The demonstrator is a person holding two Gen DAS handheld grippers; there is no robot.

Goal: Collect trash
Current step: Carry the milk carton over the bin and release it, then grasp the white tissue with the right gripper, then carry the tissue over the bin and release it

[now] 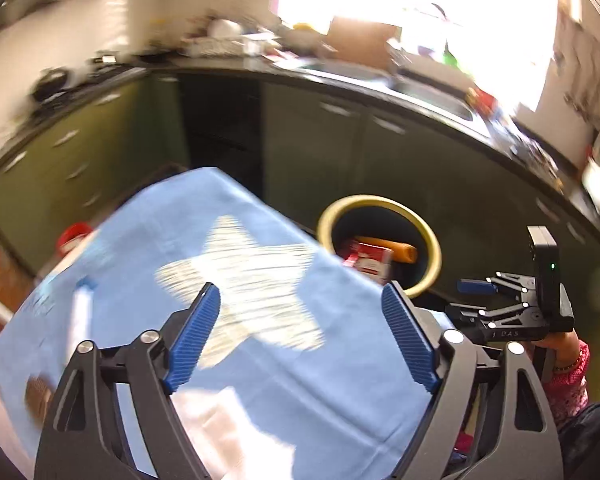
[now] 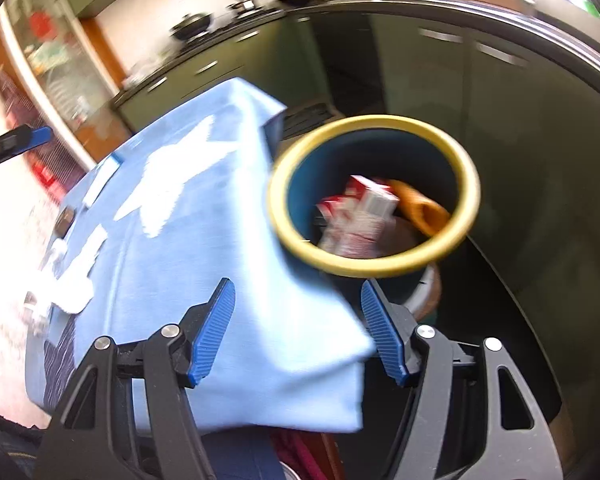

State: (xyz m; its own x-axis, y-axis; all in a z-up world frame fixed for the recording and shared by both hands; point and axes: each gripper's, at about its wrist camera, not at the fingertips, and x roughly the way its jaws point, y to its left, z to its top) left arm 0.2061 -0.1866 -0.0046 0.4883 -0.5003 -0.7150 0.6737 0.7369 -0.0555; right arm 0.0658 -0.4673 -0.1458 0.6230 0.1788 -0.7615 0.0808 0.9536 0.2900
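A blue bin with a yellow rim (image 1: 380,200) (image 2: 374,120) stands just past the corner of a table with a light blue cloth (image 1: 260,380) (image 2: 204,240). Inside the bin lie a red-and-white carton (image 1: 366,258) (image 2: 364,204) and an orange piece (image 1: 396,250) (image 2: 424,208). My left gripper (image 1: 300,292) hangs open over the cloth with nothing between its fingers. My right gripper (image 2: 296,286) is open and empty over the cloth's corner, next to the bin. On the cloth lie a white tube (image 1: 80,312), a small brown item (image 1: 36,396) (image 2: 64,218) and crumpled white paper (image 2: 74,284).
Green cabinets (image 1: 320,152) under a dark counter (image 1: 380,80) curve behind the bin. A red-lidded object (image 1: 74,234) sits beyond the table's left edge. A hand in a pink sleeve (image 1: 568,376) holds the right gripper (image 1: 500,292). Both views are motion-blurred.
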